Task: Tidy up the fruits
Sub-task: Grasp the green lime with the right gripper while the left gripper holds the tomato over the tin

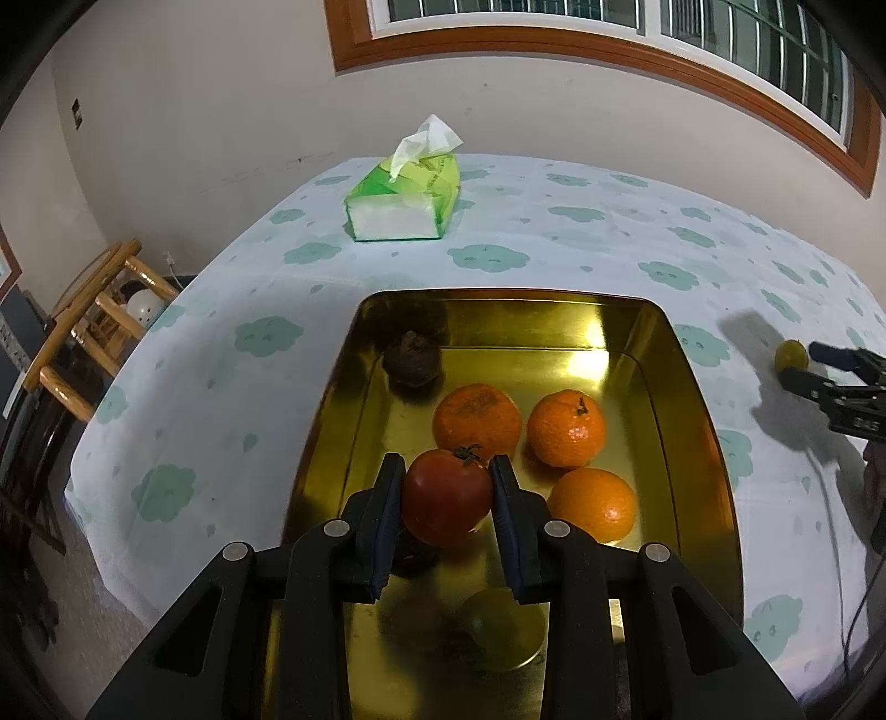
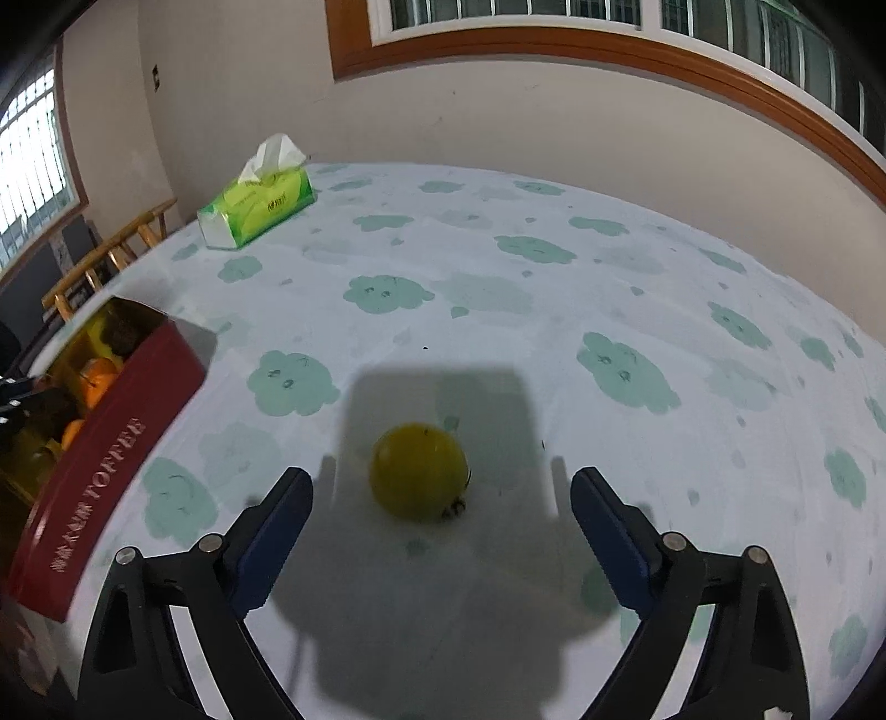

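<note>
Red and soft, the tomato (image 1: 447, 497) sat clamped in the left hand-held gripper (image 1: 447, 487) over the gold tin (image 1: 699, 410), low in frame; a harder squeeze could have bruised it. The right hand-held gripper (image 2: 442, 498) stood open around a yellow-green fruit (image 2: 418, 471), which might have rolled on the cloud-print surface (image 2: 498, 288). A tissue pack (image 2: 256, 200) lay upper left, under the window (image 2: 554, 16).

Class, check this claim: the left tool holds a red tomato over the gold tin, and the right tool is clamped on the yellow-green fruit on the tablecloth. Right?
Not quite. The right tool is open; the yellow-green fruit lies untouched between its fingers, as the right wrist view shows. The rest stands.
</note>
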Demonstrator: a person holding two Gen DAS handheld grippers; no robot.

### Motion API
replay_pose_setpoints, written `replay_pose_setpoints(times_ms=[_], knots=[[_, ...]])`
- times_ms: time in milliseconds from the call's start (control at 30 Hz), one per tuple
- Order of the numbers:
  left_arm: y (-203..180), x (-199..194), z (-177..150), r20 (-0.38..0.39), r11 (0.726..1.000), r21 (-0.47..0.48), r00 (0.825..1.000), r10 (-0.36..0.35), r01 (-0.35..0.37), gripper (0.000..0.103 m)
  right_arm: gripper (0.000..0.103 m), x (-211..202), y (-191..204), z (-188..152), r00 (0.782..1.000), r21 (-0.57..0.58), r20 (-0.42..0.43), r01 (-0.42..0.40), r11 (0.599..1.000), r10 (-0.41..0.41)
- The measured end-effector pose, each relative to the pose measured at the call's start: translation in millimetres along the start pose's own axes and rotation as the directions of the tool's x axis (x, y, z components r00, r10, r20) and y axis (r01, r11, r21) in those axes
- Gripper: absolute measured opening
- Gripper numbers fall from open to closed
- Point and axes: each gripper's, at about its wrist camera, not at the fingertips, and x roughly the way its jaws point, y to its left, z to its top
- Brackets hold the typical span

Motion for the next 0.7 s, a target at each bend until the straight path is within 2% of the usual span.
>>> replay_pose_setpoints(times_ms=[33,67,100,133,267,500,700], knots=[[2,0,0,-0.001,1.000,-0.004,1.000,0.001,-0.001,0.032,0.062,6,1,2,1.000,-0.010,-0.022,-0.007,1.000,0.006],[5,-1,0,-0.001,1.000,-0.012,1.000,-0.001,0.001,0.032,0.056,11,1,3,0.999,-0.016,-0.044,-0.003,1.000,0.002],[8,-1,0,0.000,1.000,-0.017,1.000,-0.005,0.005,0.032,0.043,12,3,4,0.999,-0.034,-0.042,0.026,0.999,-0.028],[11,-2,-1,0.000,1.000,-0.021,1.000,-0.007,0.007,0.032,0.032,13,5,5,0.999,-0.041,-0.049,0.022,0.999,-0.024],[19,-8,-8,0.001,1.000,-0.018,1.000,-0.004,0.004,0.032,0.032,4,5,1,0.999,-0.001,-0.045,0.001,1.000,-0.001],[21,-22,-23,0.018,1.000,0.012,1.000,-0.014,0.014,0.032,0.032,-44,20,-30,0.998,0.035,0.013,-0.059,0.998,0.058],[16,-25,-14,0.033,0.997,0.000,0.997,-0.072,0.072,0.032,0.032,-83,31,-48,0.995,0.053,0.057,-0.091,0.994,0.088]])
